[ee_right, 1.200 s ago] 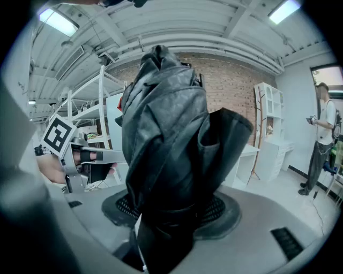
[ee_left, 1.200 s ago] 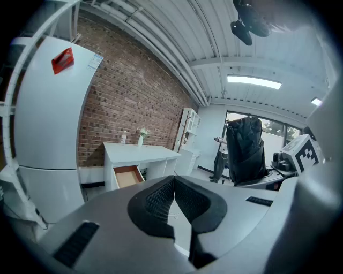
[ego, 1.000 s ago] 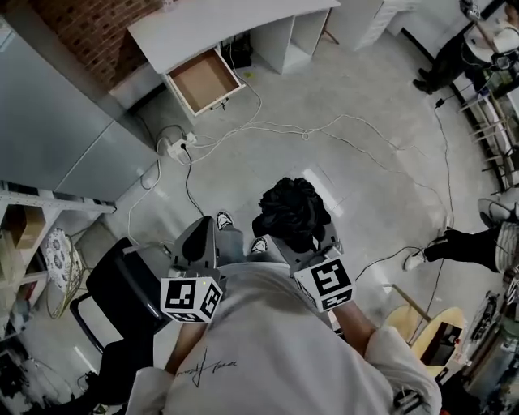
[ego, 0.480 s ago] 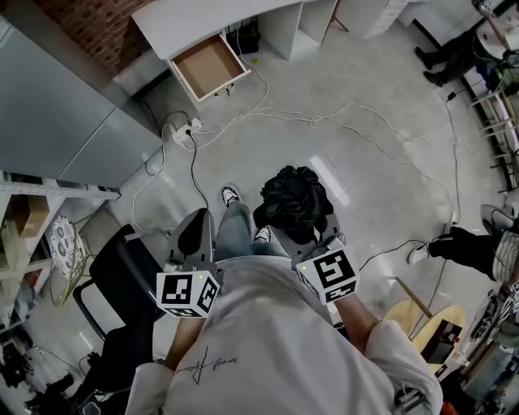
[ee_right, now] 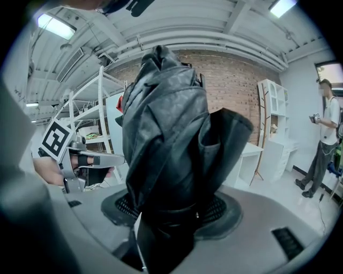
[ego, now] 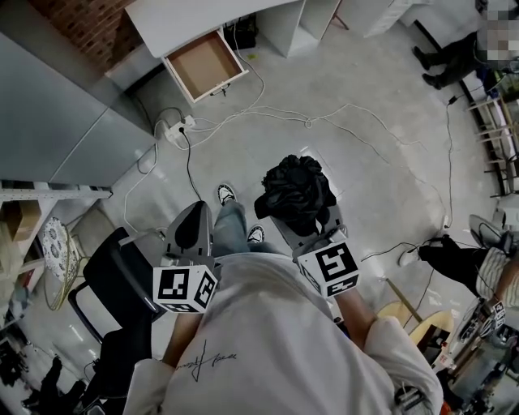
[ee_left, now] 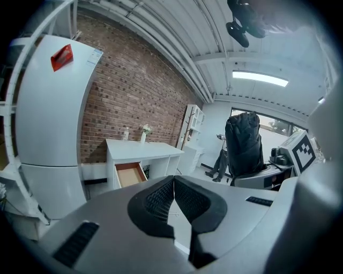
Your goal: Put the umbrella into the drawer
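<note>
A folded black umbrella (ego: 295, 194) stands up out of my right gripper (ego: 306, 228), which is shut on its lower end; in the right gripper view the umbrella (ee_right: 171, 144) fills the middle. My left gripper (ego: 193, 231) is shut and holds nothing, its pads (ee_left: 161, 200) meeting at the tips. The open drawer (ego: 205, 65), with a brown wooden bottom, sticks out of a white desk (ego: 182, 18) far ahead at the top of the head view. The drawer (ee_left: 129, 174) also shows in the left gripper view, under the white desk (ee_left: 140, 147).
White cables and a power strip (ego: 172, 130) lie across the grey floor between me and the desk. A black chair (ego: 122, 284) stands at my left. A grey cabinet (ego: 57, 105) runs along the left. A person (ego: 454, 49) stands at the top right, another's legs (ego: 442, 253) at the right.
The view has shifted slightly as I step toward the desk; the drawer sits a little higher and nearer the frame's top. Both grippers keep their hold and position.
</note>
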Tool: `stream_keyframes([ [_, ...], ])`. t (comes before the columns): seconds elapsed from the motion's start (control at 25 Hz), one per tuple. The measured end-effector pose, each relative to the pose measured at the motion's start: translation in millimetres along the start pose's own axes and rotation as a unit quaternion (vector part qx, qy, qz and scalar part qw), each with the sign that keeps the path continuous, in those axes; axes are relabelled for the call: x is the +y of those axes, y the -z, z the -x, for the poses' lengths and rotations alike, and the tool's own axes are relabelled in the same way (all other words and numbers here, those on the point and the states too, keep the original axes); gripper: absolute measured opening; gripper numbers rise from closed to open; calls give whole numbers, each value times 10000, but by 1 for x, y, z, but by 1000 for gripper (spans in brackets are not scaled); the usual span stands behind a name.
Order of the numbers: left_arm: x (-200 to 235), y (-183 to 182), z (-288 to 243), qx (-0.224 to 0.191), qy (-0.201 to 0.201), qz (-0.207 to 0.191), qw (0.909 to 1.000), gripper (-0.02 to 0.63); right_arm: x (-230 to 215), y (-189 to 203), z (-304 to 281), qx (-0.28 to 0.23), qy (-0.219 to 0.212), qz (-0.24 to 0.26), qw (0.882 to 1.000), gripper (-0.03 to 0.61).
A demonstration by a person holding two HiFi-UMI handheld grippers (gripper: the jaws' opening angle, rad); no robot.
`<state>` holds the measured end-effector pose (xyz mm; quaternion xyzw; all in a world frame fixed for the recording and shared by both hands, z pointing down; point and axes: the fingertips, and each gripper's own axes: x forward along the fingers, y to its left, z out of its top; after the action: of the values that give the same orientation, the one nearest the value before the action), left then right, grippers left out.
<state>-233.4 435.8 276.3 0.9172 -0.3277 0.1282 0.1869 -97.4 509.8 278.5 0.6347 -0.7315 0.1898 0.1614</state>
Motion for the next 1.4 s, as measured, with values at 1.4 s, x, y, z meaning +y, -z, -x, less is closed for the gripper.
stream_keyframes([
  [1.4, 159, -124, -147, -322, 126, -29, 9994, 18, -37, -140, -212, -19, -219, 265, 9994, 282],
])
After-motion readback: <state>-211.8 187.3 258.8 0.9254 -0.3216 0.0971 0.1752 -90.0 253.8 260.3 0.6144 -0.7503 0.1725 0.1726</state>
